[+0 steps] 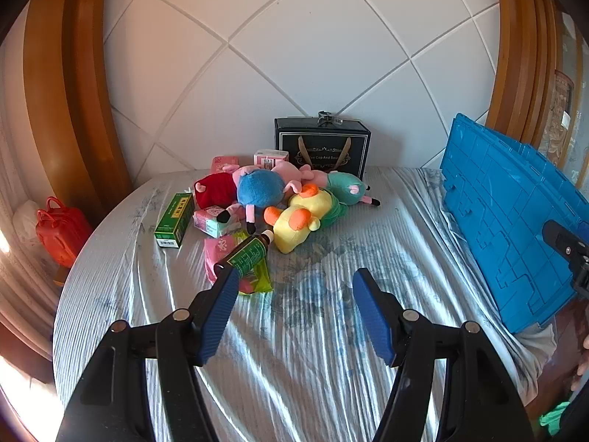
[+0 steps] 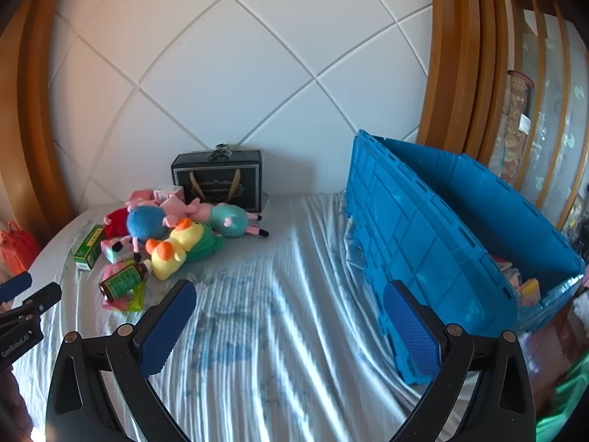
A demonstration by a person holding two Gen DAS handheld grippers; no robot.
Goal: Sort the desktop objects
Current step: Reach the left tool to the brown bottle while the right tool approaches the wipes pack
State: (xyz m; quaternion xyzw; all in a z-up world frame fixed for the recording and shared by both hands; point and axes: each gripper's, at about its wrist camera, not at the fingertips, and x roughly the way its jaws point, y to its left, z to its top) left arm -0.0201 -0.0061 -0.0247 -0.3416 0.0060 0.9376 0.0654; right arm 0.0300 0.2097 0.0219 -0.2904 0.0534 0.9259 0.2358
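A pile of objects lies on the striped cloth: a yellow duck plush (image 1: 298, 221) (image 2: 173, 250), pig plush toys (image 1: 257, 184) (image 2: 147, 223), a green box (image 1: 175, 220) (image 2: 88, 247), a brown bottle with a green label (image 1: 248, 254) (image 2: 123, 280) on pink and green packets, and small pink boxes. A blue crate (image 1: 511, 217) (image 2: 441, 243) stands at the right with a few items inside. My left gripper (image 1: 294, 287) is open and empty, just short of the bottle. My right gripper (image 2: 291, 298) is open and empty, beside the crate.
A black gift bag (image 1: 322, 145) (image 2: 221, 180) stands against the white padded wall behind the pile. A red case (image 1: 60, 232) sits off the table's left edge. Wooden frames flank the wall. The table's edge curves round at the left.
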